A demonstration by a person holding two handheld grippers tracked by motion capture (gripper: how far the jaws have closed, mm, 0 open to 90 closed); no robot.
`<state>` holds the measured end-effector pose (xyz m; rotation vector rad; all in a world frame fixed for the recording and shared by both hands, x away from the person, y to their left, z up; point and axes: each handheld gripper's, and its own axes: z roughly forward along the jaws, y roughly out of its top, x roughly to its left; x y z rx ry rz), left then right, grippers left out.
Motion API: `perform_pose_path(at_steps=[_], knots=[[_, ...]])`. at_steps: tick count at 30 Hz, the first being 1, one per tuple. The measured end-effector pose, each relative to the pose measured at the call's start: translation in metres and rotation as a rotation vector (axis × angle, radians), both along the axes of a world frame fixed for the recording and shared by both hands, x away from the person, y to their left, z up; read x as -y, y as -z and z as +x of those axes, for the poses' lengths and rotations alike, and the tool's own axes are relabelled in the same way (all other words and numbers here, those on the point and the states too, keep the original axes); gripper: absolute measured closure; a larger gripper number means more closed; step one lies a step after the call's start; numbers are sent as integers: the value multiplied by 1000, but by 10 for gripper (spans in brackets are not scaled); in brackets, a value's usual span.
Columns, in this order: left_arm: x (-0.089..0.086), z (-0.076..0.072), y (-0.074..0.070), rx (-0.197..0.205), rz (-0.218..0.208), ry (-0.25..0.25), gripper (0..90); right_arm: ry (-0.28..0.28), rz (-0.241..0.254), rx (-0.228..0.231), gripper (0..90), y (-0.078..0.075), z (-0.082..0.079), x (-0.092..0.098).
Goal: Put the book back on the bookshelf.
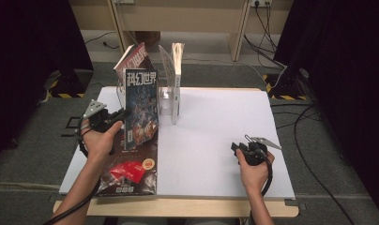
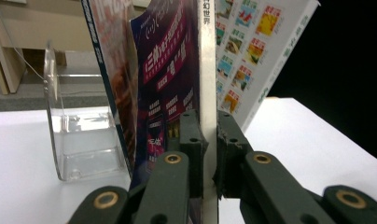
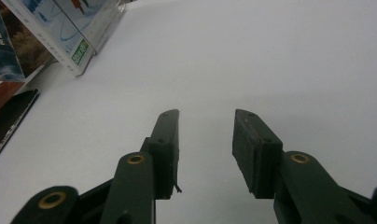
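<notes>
Left gripper clamped on spine edge of thin glossy magazine, flat rectangle held upright, long axis vertical, cover facing person, at table's left beside clear plastic stand. Right gripper jaws apart, holding nothing, low over matte white tabletop. Another magazine lay flat below.

Four magazines: one upright magazine clamped between the left jaws, one leaning magazine behind it, one white-backed magazine in the stand beyond the jaws, one flat magazine below them. One clear acrylic stand. Two grippers, one white table.
</notes>
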<state>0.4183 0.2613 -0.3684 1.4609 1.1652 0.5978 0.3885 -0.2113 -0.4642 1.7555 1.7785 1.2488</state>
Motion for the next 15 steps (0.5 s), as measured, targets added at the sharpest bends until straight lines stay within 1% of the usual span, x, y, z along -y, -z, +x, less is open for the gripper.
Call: perform_pose_path(at_steps=[4, 5, 6, 9, 11, 12, 13, 14, 15], knots=[[0, 4, -4, 5, -6, -6, 830, 6, 1, 9, 616, 0, 0, 4], [0, 4, -4, 5, -6, -6, 830, 6, 1, 9, 616, 0, 0, 4], [0, 2, -6, 10, -6, -5, 830, 13, 12, 1, 616, 0, -1, 3], [1, 1, -8, 18, -3, -5, 830, 11, 6, 6, 616, 1, 0, 3], [1, 4, -10, 18, -18, -11, 830, 11, 11, -3, 615, 1, 0, 2], [0, 6, -11, 18, -25, -11, 830, 6, 5, -1, 615, 2, 1, 1], [0, 6, -11, 18, -25, -11, 830, 6, 5, -1, 615, 2, 1, 1], [1, 8, -12, 19, -31, -12, 830, 8, 14, -6, 615, 1, 0, -1], [1, 9, -13, 22, -30, -10, 830, -1, 2, 3, 615, 2, 1, 0]])
